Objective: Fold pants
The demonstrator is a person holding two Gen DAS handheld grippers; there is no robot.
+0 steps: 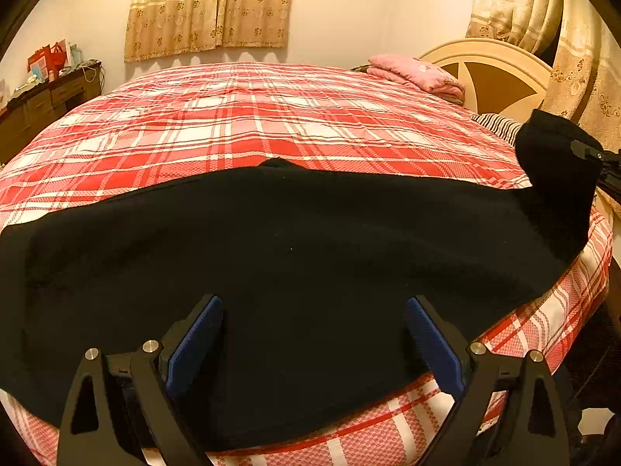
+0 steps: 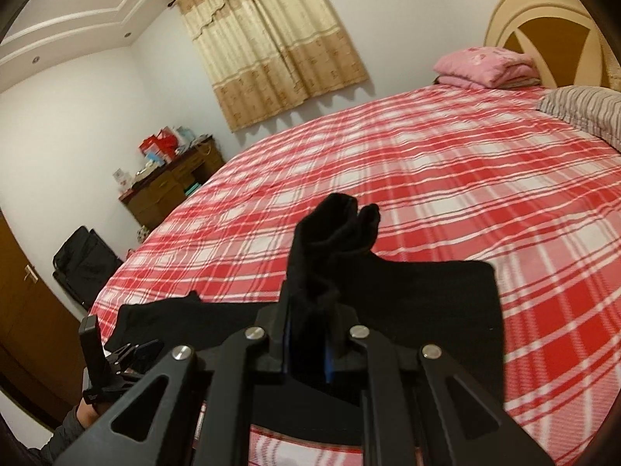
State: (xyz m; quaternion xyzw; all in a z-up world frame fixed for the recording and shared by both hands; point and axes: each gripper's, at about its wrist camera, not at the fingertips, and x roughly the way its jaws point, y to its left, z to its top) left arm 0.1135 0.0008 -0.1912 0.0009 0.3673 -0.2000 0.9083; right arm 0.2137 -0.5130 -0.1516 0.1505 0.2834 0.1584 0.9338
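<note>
I had the black pants (image 1: 271, 256) spread along the near edge of the bed (image 1: 271, 116). My right gripper (image 2: 310, 334) clamped one bunched end, lifted; left gripper (image 1: 314, 334) gaped empty above them. First fold underway; next needed carrying that end across.

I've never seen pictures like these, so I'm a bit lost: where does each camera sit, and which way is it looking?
Left wrist view: on the left tool, looking down across the black pants on the plaid bed; its open blue fingers show.
Right wrist view: on the right tool, looking across the bed; it is shut on a bunched pants end. A sleeve shows lower left.
Shared: pants, bed, pink blanket, headboard, each other's tool.
</note>
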